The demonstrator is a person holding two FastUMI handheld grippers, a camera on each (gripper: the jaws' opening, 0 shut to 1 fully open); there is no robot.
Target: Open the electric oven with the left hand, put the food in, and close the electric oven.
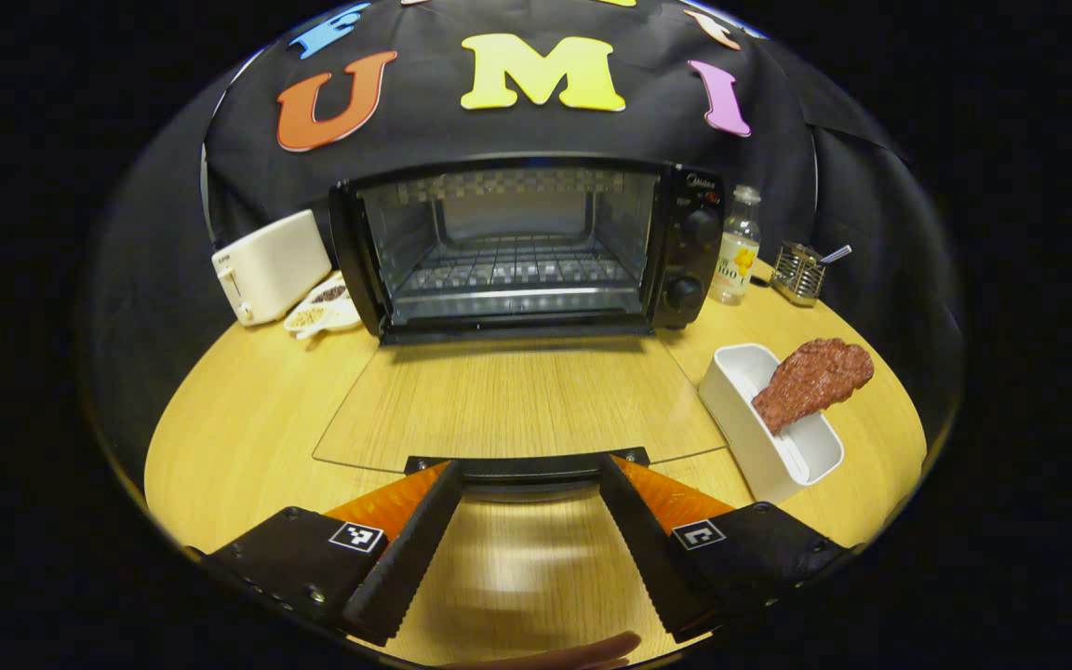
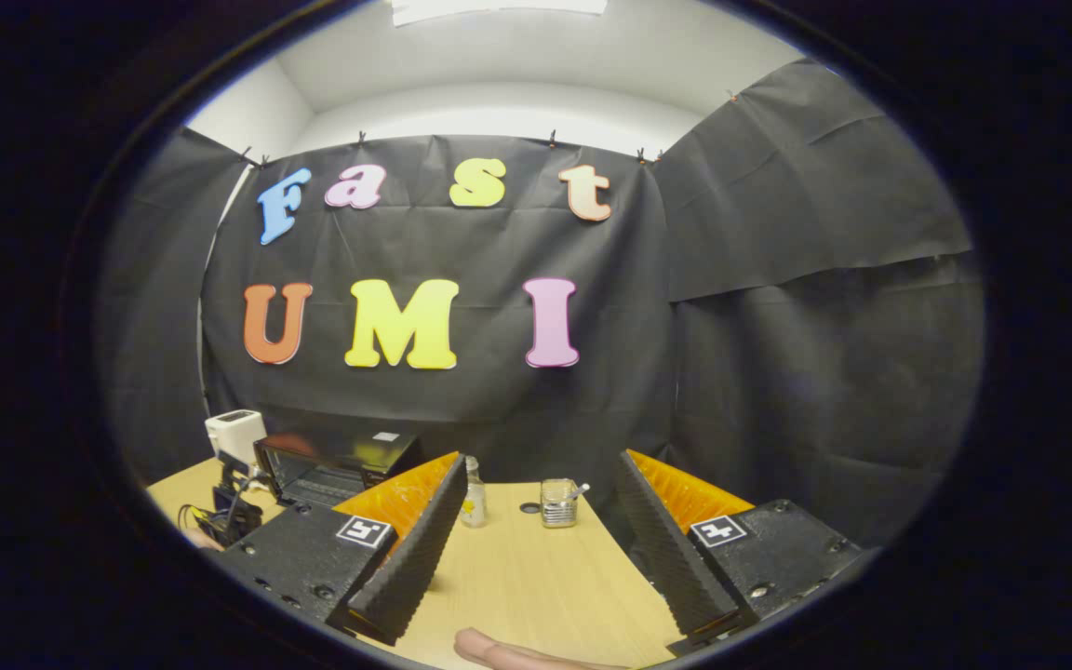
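Observation:
The black electric oven (image 1: pixel 685 251) stands at the back of the wooden table with its cavity and wire rack exposed. Its glass door (image 1: pixel 517 400) lies flat toward me. My left gripper (image 1: pixel 529 470) is open, its fingers spread at either end of the door's handle (image 1: pixel 527 462). A brown piece of meat (image 1: pixel 815 377) leans in a white rectangular dish (image 1: pixel 759 447) to the right of the door. In the right gripper view, my right gripper (image 2: pixel 540 461) is open, holds nothing and hovers above the table, with the oven (image 2: pixel 336 465) off to its left.
A white toaster (image 1: pixel 266 265) and a small dish of seeds (image 1: pixel 322 312) sit left of the oven. A clear bottle (image 1: pixel 738 247) and a metal holder (image 1: pixel 801 270) stand to its right. A person's fingertip (image 2: pixel 517 651) shows at the bottom edge.

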